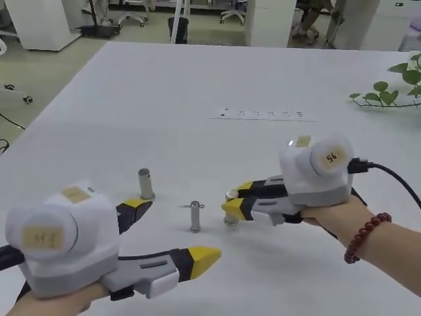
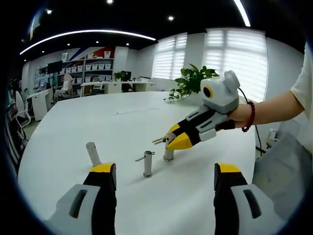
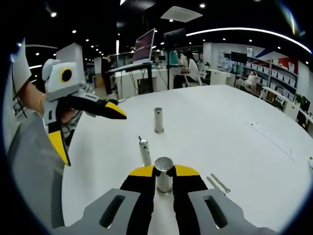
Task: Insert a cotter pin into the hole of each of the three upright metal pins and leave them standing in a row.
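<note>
1. Open office: desks, shelves and chairs are seen beyond a large white table, on which all the work lies.
2. The left gripper is held low at the near edge of the table. Its jaws are spread wide apart with nothing between them, as is plain in the left gripper view. In the right gripper view it is seen at the left.
3. The right gripper is held level from the right, by a hand with a red bead bracelet on its wrist. Its jaws are closed on the right pin, gripped just under the head.
4. A leafy plant is noted at the far right edge of the table.
5. A printed strip lies flat farther back on the table.
6. Three metal pins stand upright in a rough row. The left pin stands alone, apart from both grippers. The middle pin stands just beside the right pin.
7. A cotter pin is seen crosswise through the head of the middle pin.
8. A loose cotter pin lies flat on the table just beside the right gripper.
</note>
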